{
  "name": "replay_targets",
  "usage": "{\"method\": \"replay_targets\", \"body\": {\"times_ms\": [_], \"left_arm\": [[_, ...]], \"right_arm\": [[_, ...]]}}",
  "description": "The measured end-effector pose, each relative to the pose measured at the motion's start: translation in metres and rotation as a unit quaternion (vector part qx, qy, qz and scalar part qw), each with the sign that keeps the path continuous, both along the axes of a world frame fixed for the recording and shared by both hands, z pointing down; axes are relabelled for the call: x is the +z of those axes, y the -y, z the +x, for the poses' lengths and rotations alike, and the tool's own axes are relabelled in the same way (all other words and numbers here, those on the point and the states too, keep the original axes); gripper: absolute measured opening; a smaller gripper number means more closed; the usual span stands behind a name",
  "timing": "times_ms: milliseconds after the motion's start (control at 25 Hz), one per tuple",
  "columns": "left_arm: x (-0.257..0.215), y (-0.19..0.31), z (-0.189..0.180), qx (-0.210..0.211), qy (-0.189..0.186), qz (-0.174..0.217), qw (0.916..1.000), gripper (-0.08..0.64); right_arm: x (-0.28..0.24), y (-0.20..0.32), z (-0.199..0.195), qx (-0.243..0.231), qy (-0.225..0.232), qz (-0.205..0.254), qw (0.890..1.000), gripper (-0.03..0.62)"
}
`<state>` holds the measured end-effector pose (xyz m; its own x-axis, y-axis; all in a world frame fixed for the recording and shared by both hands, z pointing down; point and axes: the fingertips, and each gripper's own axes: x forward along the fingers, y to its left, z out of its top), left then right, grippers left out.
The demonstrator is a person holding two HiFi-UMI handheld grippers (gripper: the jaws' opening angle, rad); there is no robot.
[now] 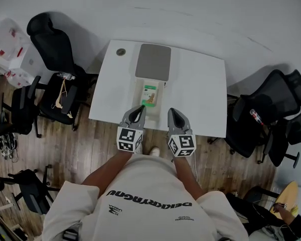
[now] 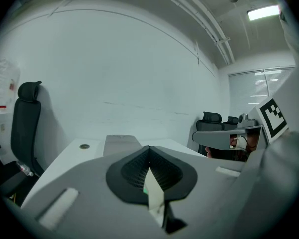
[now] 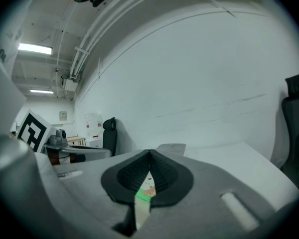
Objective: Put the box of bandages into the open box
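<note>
In the left gripper view, the left claw's [image 2: 149, 151] own grey body covers most of the white table [image 2: 70, 156]. Below its closed jaws shows only a pale sliver with a green edge [image 2: 152, 195], too little to name. In the right gripper view, the right claw [image 3: 149, 156] hides all but a narrow strip of the green-and-white cardboard bandage box [image 3: 145, 192]. From the head view its print is too small to read. The small round object [image 1: 121, 51] cannot be identified, and the black-and-white marker cubes [image 1: 130, 139] hide the person's hands.

White table [image 1: 203, 92], black office chairs [image 1: 52, 49], wooden floor [image 1: 85, 149], white wall [image 2: 114, 68]
</note>
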<state>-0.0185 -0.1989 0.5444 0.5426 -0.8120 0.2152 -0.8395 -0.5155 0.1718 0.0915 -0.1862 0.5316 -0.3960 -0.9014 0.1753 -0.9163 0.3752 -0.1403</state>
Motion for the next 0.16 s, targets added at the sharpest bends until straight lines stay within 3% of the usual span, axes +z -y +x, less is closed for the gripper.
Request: {"method": "replay_targets", "body": {"times_ms": [160], "left_arm": [[-0.0009, 0.0039, 0.0098, 0.001, -0.005, 0.006, 1.0000, 0.006]], "right_arm": [[-0.0016, 0.0066, 0.0063, -0.002, -0.003, 0.007, 1.000, -0.003]]}}
